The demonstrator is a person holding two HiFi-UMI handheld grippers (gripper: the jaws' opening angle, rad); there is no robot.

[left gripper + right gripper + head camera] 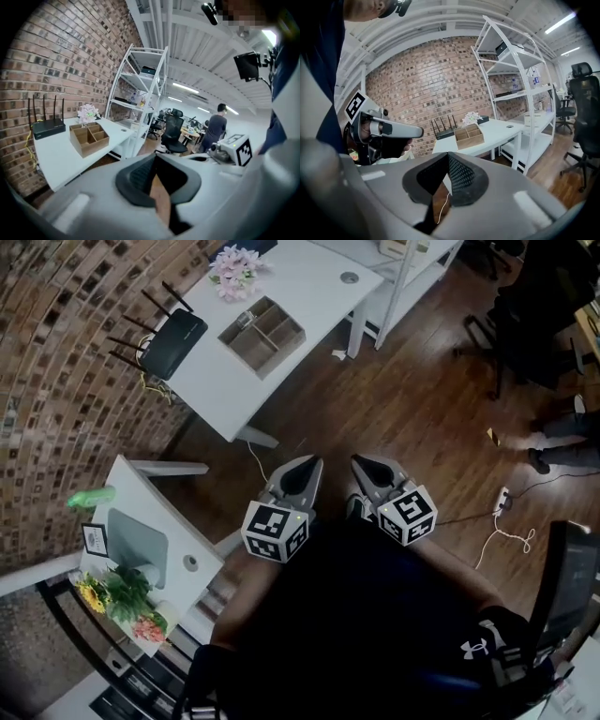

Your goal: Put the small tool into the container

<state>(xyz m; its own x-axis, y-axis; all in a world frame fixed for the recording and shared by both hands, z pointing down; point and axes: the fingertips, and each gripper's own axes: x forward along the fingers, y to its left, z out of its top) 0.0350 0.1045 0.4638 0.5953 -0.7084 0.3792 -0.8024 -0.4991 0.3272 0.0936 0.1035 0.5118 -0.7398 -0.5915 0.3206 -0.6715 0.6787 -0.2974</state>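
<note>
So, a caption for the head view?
Both shut, the left gripper and right gripper over the floor; wooden box on the desk ahead.

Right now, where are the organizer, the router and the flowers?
Organizer (281,353): head view, outer wall.
Router (175,341): head view, top of body.
Flowers (234,271): head view, pink blossoms.

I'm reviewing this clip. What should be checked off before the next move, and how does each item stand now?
1. Left gripper jaws shut, empty: ok.
2. Right gripper jaws shut, empty: ok.
3. Wooden container upright on the white desk, open on top: ok.
4. Small tool located: cannot tell; no view shows it clearly.
5. Grippers close enough to the desk: not ok; both are held by the person's body, above the floor.
</note>
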